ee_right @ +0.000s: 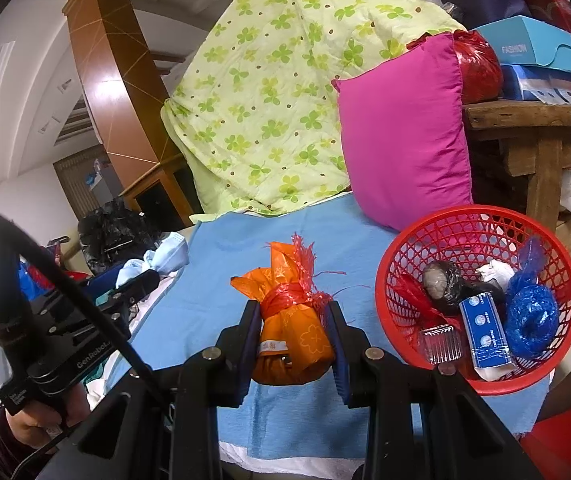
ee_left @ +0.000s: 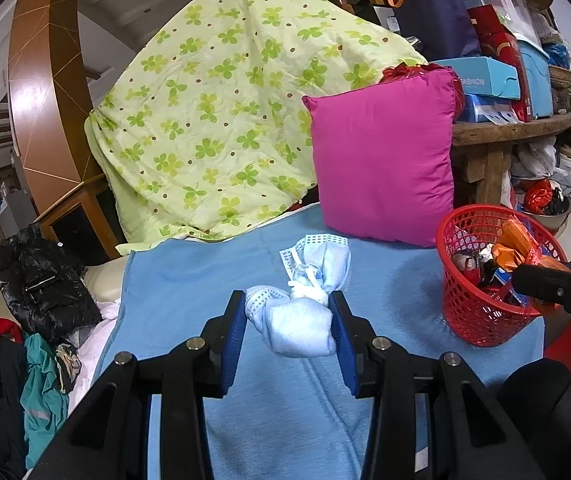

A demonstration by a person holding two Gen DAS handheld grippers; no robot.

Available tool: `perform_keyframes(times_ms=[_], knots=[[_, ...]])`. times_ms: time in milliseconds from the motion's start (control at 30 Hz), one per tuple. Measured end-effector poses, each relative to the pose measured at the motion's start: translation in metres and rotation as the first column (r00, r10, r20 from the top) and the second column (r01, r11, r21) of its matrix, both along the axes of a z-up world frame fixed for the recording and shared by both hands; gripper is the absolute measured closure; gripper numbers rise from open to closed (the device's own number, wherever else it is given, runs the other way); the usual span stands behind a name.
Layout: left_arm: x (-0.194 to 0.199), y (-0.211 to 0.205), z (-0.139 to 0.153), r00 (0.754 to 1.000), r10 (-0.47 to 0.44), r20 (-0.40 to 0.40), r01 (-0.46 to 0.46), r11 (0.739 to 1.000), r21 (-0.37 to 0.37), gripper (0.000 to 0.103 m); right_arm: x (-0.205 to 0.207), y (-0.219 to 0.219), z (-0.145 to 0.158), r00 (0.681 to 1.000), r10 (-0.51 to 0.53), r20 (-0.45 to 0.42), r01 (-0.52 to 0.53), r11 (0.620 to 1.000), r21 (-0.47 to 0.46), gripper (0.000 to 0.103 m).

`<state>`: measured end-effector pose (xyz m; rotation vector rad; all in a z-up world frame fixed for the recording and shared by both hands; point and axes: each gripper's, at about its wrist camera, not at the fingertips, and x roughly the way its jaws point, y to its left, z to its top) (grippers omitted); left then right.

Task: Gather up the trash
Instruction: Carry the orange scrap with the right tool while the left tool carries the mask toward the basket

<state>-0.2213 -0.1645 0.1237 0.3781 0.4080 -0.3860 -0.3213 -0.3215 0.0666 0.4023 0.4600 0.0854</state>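
My left gripper is shut on a knotted pale blue face mask bundle, held just above the blue cloth. Seen from the right wrist view, that gripper and the mask bundle sit at the left. My right gripper is shut on an orange bundle tied with red string, close to the left of the red mesh basket. In the left wrist view the red basket stands at the right, with the orange bundle and the right gripper over its rim.
The basket holds a blue string ball, a blue-white box, a black-wrapped lump and white paper. A magenta pillow and a green clover quilt stand behind. A cluttered wooden table is at the right.
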Motion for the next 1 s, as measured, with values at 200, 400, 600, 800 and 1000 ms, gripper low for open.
perform_keyframes(times_ms=[200, 400, 600, 800, 1000], knots=[[-0.001, -0.006, -0.001, 1.0, -0.011, -0.006, 0.011, 1.0, 0.007, 0.06, -0.002, -0.004, 0.0, 1.0, -0.012, 0.002, 0.012, 1.0, 0.009, 0.068], [-0.002, -0.01, -0.003, 1.0, -0.019, -0.011, 0.02, 1.0, 0.014, 0.06, -0.004, -0.006, 0.0, 1.0, -0.018, 0.003, 0.018, 1.0, 0.014, 0.068], [-0.003, -0.014, -0.005, 1.0, -0.026, -0.015, 0.026, 0.999, 0.019, 0.06, -0.005, -0.008, 0.0, 1.0, -0.021, 0.002, 0.021, 1.0, 0.015, 0.068], [-0.004, -0.019, -0.007, 0.999, -0.036, -0.02, 0.036, 0.999, 0.026, 0.06, -0.007, -0.011, -0.002, 1.0, -0.03, 0.005, 0.03, 0.999, 0.019, 0.068], [-0.005, -0.022, -0.008, 0.999, -0.045, -0.023, 0.046, 0.998, 0.032, 0.06, -0.009, -0.012, -0.002, 0.999, -0.035, 0.003, 0.035, 0.999, 0.022, 0.068]])
